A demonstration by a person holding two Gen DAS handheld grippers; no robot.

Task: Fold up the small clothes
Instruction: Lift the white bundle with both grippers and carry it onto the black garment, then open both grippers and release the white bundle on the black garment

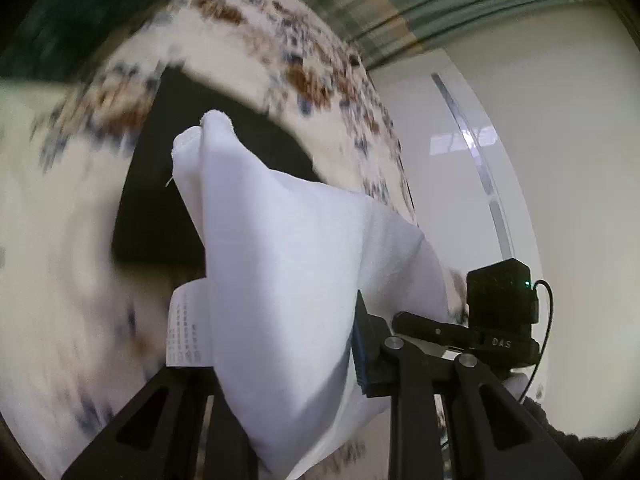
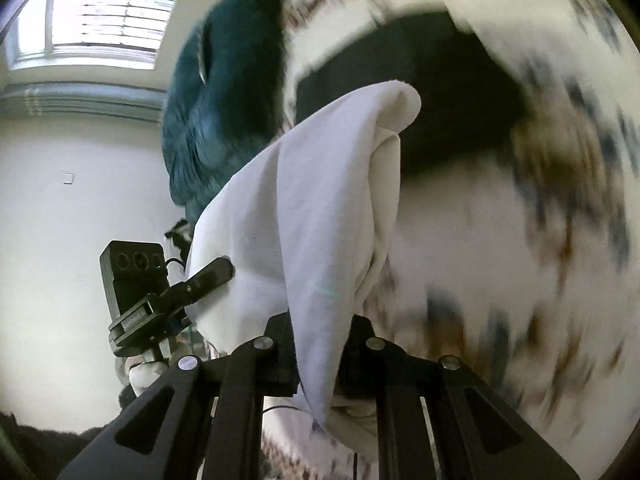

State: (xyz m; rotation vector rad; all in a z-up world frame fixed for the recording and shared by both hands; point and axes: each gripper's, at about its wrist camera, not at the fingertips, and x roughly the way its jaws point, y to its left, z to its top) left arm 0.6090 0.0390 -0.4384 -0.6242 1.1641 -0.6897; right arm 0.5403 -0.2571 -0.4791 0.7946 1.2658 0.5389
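A small white garment (image 1: 280, 272) hangs lifted in the air between both grippers, above a dark mat (image 1: 160, 208). My left gripper (image 1: 288, 364) is shut on one edge of it; a printed care label (image 1: 186, 328) hangs beside the fingers. My right gripper (image 2: 320, 344) is shut on the garment (image 2: 304, 208) at another edge, and the cloth drapes forward over the jaws. The other gripper shows at the right of the left wrist view (image 1: 496, 320) and at the left of the right wrist view (image 2: 160, 300), close by.
A patterned cream, brown and blue rug (image 1: 304, 56) lies under the dark mat (image 2: 440, 92). A teal cushion or seat (image 2: 224, 92) stands beside it. White walls (image 1: 560, 160) and a window (image 2: 104, 12) lie beyond. The views are motion-blurred.
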